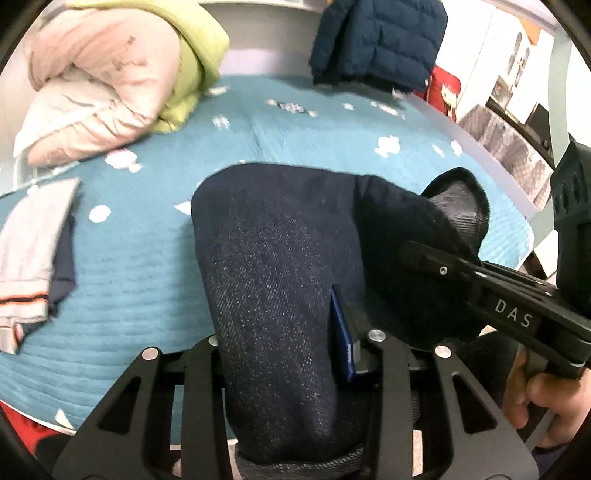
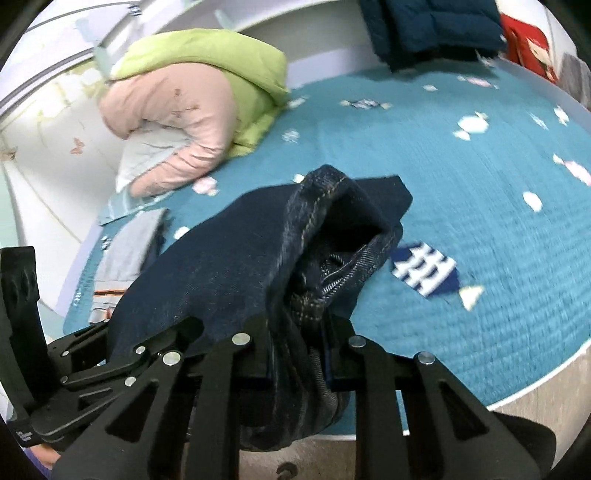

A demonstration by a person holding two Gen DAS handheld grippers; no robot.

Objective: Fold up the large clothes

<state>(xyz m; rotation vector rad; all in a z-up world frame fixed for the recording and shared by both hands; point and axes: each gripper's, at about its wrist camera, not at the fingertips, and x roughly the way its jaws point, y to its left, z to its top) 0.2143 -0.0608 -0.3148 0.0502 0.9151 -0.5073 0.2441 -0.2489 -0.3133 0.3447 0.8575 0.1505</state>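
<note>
Dark denim jeans [image 1: 280,266] hang bunched, partly draped on the teal bedspread [image 1: 147,295].

Open bed to the right, clutter to the left

Bare teal bedspread [image 2: 480,192] lies right; pink-and-green jackets [image 2: 192,110], folded grey clothes [image 2: 129,251] crowd left; navy jacket [image 2: 428,26] behind.

Two close wrist views across the same teal bedspread [image 1: 147,295], jeans [image 2: 221,266] foremost

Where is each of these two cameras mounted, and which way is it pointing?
Left wrist: sits on the left gripper, looking along its fingers over the dark jeans it clamps; the right gripper and a hand show.
Right wrist: sits on the right gripper, looking over the jeans' waistband; the left gripper shows.
Both share the jeans, teal bedspread, pink-green bedding and blue jacket.
</note>
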